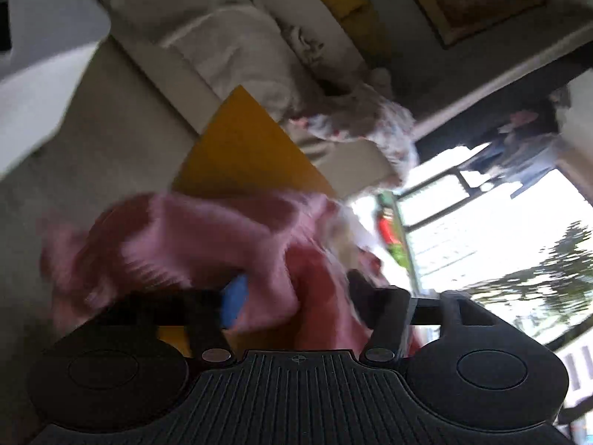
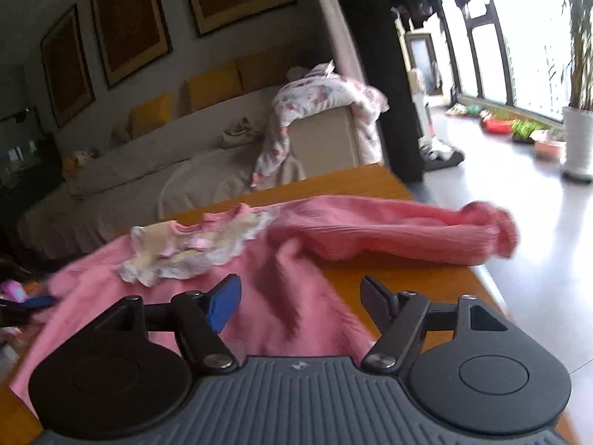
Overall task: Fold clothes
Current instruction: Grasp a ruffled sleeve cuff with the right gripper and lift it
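A pink ribbed sweater [image 2: 296,282] with a white lace collar [image 2: 192,252] lies on the orange table [image 2: 426,282]. One sleeve [image 2: 400,233] stretches right to the table edge. My right gripper [image 2: 298,298] is open just above the sweater's body, holding nothing. In the blurred, tilted left wrist view, pink sweater cloth [image 1: 185,244] bunches between the fingers of my left gripper [image 1: 292,296]. The jaws stand fairly wide apart, and I cannot tell whether they pinch the cloth. The left gripper's blue pad also shows at the far left of the right wrist view [image 2: 37,301].
A beige sofa [image 2: 148,170] with yellow cushions stands behind the table, with a floral garment [image 2: 315,96] draped over its arm. Right of the table is open grey floor [image 2: 537,259], a white plant pot [image 2: 578,144] and large windows. The table's right edge is close to the sleeve.
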`<action>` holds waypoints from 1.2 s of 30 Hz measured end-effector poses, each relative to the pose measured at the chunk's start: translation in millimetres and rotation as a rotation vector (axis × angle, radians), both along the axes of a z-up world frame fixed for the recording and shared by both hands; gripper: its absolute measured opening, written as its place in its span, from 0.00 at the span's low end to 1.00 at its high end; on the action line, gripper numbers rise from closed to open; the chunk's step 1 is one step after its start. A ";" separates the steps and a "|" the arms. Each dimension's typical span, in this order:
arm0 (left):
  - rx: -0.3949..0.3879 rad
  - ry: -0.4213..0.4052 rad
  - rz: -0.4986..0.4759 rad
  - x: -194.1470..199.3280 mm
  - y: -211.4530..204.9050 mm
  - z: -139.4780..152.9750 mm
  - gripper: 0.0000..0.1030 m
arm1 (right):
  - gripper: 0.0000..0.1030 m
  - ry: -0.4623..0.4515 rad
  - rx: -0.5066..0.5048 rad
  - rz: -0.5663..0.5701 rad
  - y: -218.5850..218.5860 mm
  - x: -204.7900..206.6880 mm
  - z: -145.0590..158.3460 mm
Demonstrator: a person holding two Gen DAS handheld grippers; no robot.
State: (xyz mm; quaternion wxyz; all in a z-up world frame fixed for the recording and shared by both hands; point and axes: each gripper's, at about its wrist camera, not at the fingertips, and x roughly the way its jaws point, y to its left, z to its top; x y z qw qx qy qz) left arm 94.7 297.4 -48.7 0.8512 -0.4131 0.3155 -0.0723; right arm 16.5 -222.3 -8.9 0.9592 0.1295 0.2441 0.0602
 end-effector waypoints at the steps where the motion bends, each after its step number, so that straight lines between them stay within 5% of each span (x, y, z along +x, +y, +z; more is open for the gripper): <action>1: 0.045 0.006 0.015 8.9 0.9 1.0 0.33 | 0.70 0.009 0.003 0.010 2.4 3.9 -0.2; 5: 0.274 -0.015 0.116 35.4 20.0 21.8 0.27 | 0.70 0.043 0.056 -0.010 -15.5 11.6 0.7; 7: 0.365 -0.028 0.158 46.7 29.2 32.8 0.28 | 0.69 0.070 0.166 -0.101 -46.8 17.0 -0.3; 8: 0.331 -0.045 0.149 45.5 32.6 40.2 0.29 | 0.68 0.087 0.233 -0.151 -63.1 19.6 -2.0; 10: 0.267 -0.090 0.095 39.9 28.8 53.7 0.46 | 0.54 0.127 0.423 -0.215 -93.8 24.1 -12.6; 11: 0.248 -0.111 0.047 35.7 17.4 57.2 0.58 | 0.54 0.147 0.519 -0.246 -109.2 26.3 -18.0; 13: 0.214 -0.147 -0.049 27.7 -6.0 62.8 0.65 | 0.54 0.159 0.705 -0.292 -128.8 32.2 -34.5; 16: 0.204 -0.154 -0.186 19.1 -46.9 56.3 0.75 | 0.54 0.160 0.792 -0.384 -139.7 48.9 -47.2; 18: 0.197 -0.158 -0.277 13.3 -74.1 52.0 0.82 | 0.52 0.152 0.707 -0.407 -140.9 68.1 -46.5; 22: 0.173 -0.163 -0.457 2.8 -127.6 42.4 0.88 | 0.09 0.177 0.450 -0.360 -132.3 118.2 -30.3; 23: 0.138 -0.153 -0.484 4.1 -135.4 36.9 0.89 | 0.08 0.185 0.373 -0.335 -127.9 132.1 -23.1; 27: 0.124 -0.124 -0.505 6.4 -148.7 19.1 0.91 | 0.03 -0.017 0.117 -0.235 -100.8 148.8 39.8; 30: 0.114 -0.102 -0.520 8.1 -158.7 5.7 0.91 | 0.03 0.004 0.086 -0.287 -107.4 161.1 47.4; 36: 0.085 -0.090 -0.536 8.2 -168.8 -15.7 0.92 | 0.03 0.220 0.181 -0.449 -153.6 161.3 -2.8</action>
